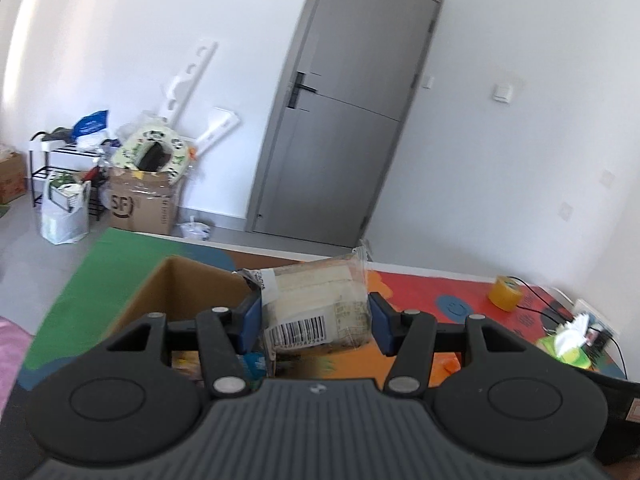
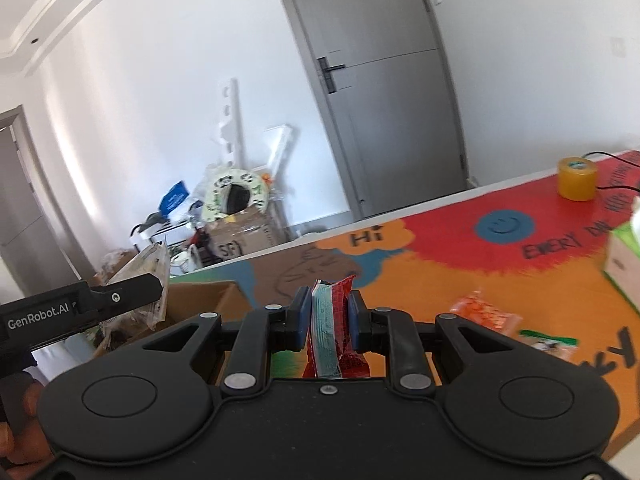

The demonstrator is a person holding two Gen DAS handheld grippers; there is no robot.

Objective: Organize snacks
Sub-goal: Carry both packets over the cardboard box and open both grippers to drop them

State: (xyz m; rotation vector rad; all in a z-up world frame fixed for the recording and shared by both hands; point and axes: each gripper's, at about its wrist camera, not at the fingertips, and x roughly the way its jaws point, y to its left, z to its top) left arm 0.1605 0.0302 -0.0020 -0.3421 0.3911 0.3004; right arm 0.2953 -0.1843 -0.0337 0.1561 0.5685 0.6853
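Observation:
My left gripper [image 1: 314, 312] is shut on a clear-wrapped pale snack pack with a barcode [image 1: 320, 304], held above the open cardboard box [image 1: 192, 292] on the colourful table. The same pack [image 2: 140, 280] and the left gripper show at the left of the right wrist view, over the box [image 2: 208, 296]. My right gripper [image 2: 330, 316] is shut on a red and light-blue snack packet [image 2: 332, 328], held upright above the table, right of the box. Some snacks lie inside the box [image 1: 188, 362], mostly hidden.
An orange snack packet [image 2: 486, 316] and a green-edged packet [image 2: 548, 340] lie on the table to the right. A yellow tape roll [image 2: 578, 178], a green tissue box [image 2: 624, 256] and a black cable stand farther right. Clutter and a grey door lie beyond the table.

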